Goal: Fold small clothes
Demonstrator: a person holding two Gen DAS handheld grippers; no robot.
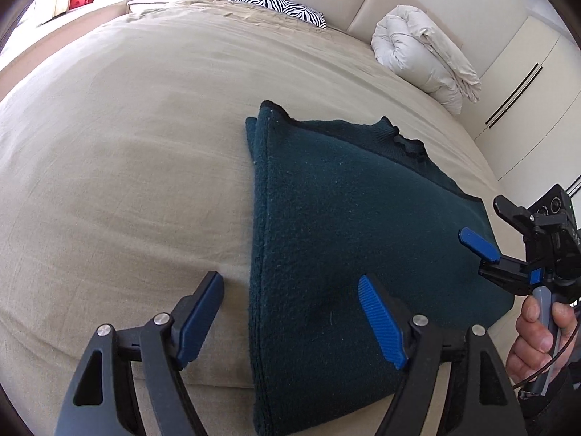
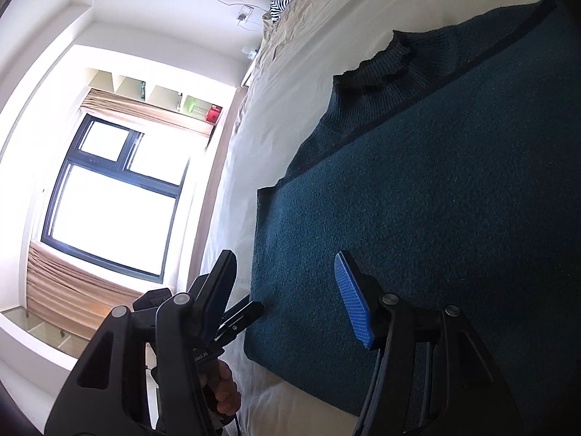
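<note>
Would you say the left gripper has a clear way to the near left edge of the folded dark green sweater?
Probably yes. The left gripper is open and straddles that edge of the sweater, with only bare bedsheet beside it. The right gripper hangs off at the far side.

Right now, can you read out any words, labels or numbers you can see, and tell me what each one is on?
"oboLAI", first letters hidden: on the black body of the left tool, right wrist view.
Dials on the right tool: too small to read.
Dark teal sweater, bed sheet, zebra pillow: no text.
</note>
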